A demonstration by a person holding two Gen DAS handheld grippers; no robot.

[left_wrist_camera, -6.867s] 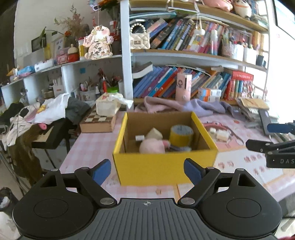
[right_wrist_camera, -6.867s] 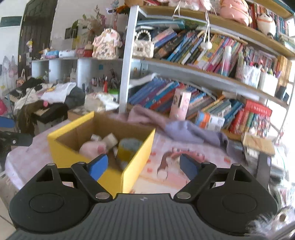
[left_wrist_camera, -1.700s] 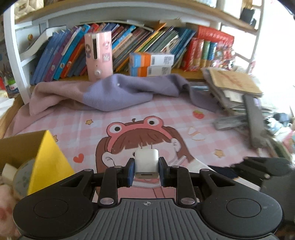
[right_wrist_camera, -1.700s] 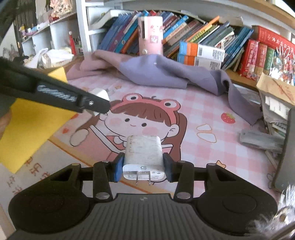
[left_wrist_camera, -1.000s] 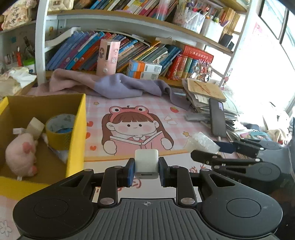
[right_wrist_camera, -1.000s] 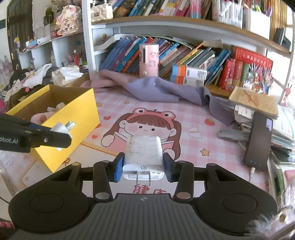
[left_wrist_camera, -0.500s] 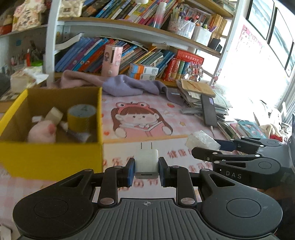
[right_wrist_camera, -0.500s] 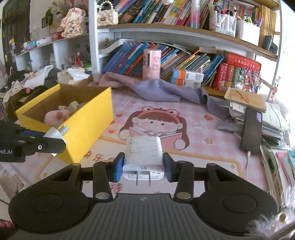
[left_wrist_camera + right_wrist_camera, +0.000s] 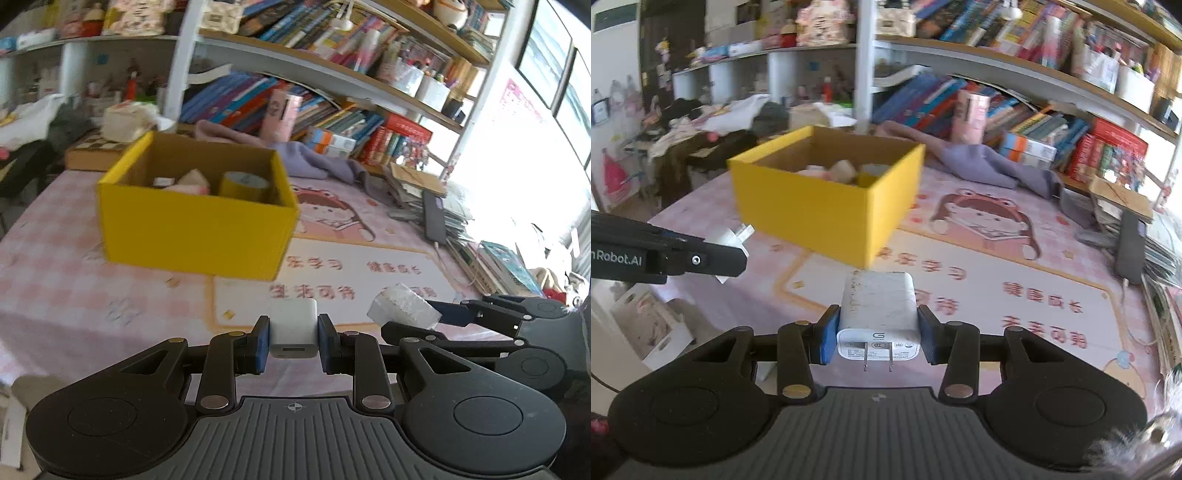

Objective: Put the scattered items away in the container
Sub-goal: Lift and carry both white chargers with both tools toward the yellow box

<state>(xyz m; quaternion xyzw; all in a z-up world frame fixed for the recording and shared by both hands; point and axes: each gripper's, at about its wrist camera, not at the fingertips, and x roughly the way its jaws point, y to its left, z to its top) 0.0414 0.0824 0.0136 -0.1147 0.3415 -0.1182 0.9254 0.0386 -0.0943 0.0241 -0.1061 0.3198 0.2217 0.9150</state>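
My left gripper point(image 9: 293, 341) is shut on a small white charger cube point(image 9: 293, 326), its port end facing the camera. My right gripper point(image 9: 878, 338) is shut on a larger white charger point(image 9: 879, 314) with its two prongs toward the camera. The yellow cardboard box point(image 9: 195, 230) stands on the pink table ahead and slightly left in the left wrist view, and ahead-left as box point(image 9: 827, 210) in the right wrist view. Inside it I see a tape roll point(image 9: 242, 182) and pale items. Both grippers hover over the table's near part, short of the box. The right gripper point(image 9: 417, 319) also shows at the right of the left wrist view.
A cartoon-girl mat point(image 9: 990, 254) covers the table right of the box. A purple cloth point(image 9: 990, 160) lies before the bookshelf point(image 9: 1015, 85). A dark phone point(image 9: 1128, 243) and stacked papers sit at the right edge. A clothes pile point(image 9: 701, 129) lies far left.
Both grippers pulled back from the table and swung left, each still holding its charger. The box now sits further ahead and more central in both views.
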